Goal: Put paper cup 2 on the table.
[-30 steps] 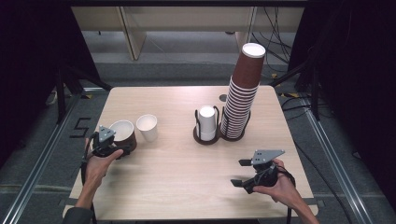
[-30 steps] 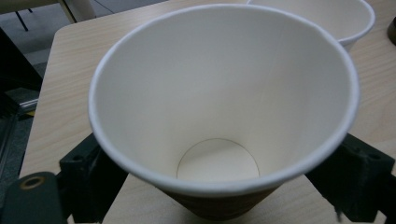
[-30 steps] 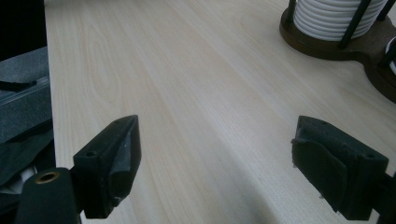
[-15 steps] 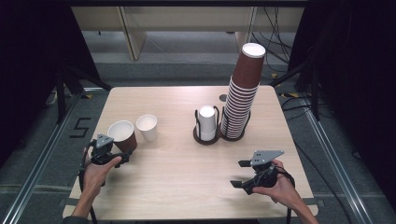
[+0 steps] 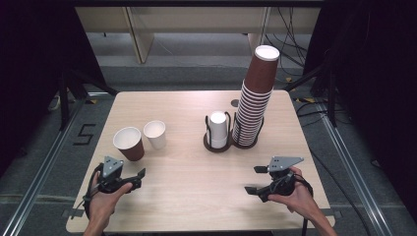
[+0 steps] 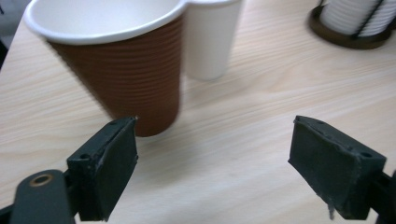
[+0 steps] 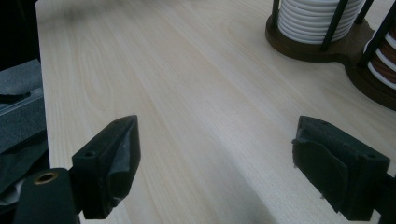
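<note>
The left hand-held gripper [image 5: 136, 178] sits spread and empty just near of the brown cup [image 5: 129, 143]; the right hand-held gripper [image 5: 254, 180] is spread too, over bare surface [image 5: 196, 177].

digit 5 [image 5: 84, 133], on floor [image 5: 44, 147]

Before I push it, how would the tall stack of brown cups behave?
The tall stack of brown cups would probably tip easily: it leans and rises far above its holder. It is likely light, being thin ribbed cups. The top cup sits loosely and may slide off.
</note>
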